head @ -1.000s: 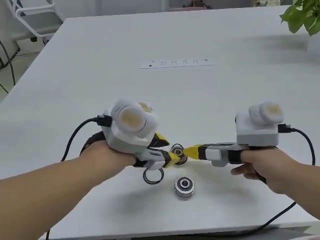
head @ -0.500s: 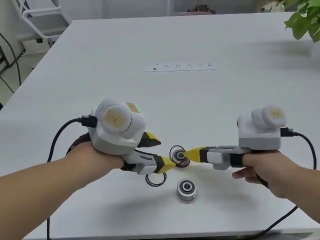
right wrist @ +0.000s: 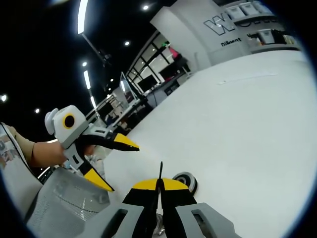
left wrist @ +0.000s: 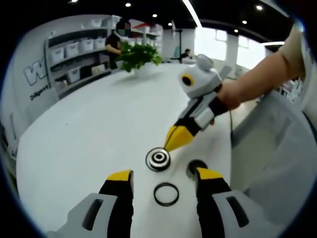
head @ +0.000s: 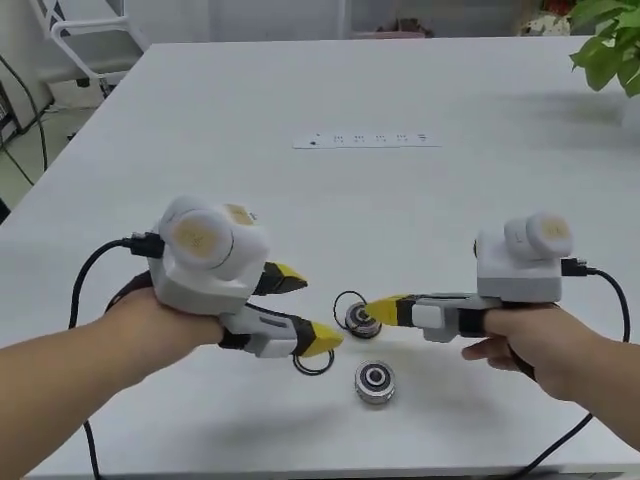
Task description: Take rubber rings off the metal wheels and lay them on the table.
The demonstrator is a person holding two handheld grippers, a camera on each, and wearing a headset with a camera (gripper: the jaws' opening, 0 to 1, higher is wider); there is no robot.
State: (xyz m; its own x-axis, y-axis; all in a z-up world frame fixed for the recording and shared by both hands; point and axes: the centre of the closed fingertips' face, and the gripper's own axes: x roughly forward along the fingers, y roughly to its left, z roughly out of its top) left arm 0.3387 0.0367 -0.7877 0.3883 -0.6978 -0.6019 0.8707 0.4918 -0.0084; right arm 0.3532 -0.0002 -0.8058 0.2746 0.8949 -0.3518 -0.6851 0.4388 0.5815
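On the left, the left tongs (head: 309, 309) stand wide and hold nothing, poised over a freed rubber ring (left wrist: 154, 194) that lies flat on the desk (head: 400, 80). Just right of it sits the middle wheel (head: 360, 319), and nearer the person a second wheel (head: 373, 380). The right tongs (head: 374, 307) are pinched tight on a thin black ring (right wrist: 160, 171) right at the middle wheel — whether it is fully clear of the rim I cannot tell. The step looks like peeling that ring off. To do it well, bring the left tongs in to pin the wheel by its metal and draw the ring off sideways without stretching it hard — then lay it flat beside the first, apart from the wheels.
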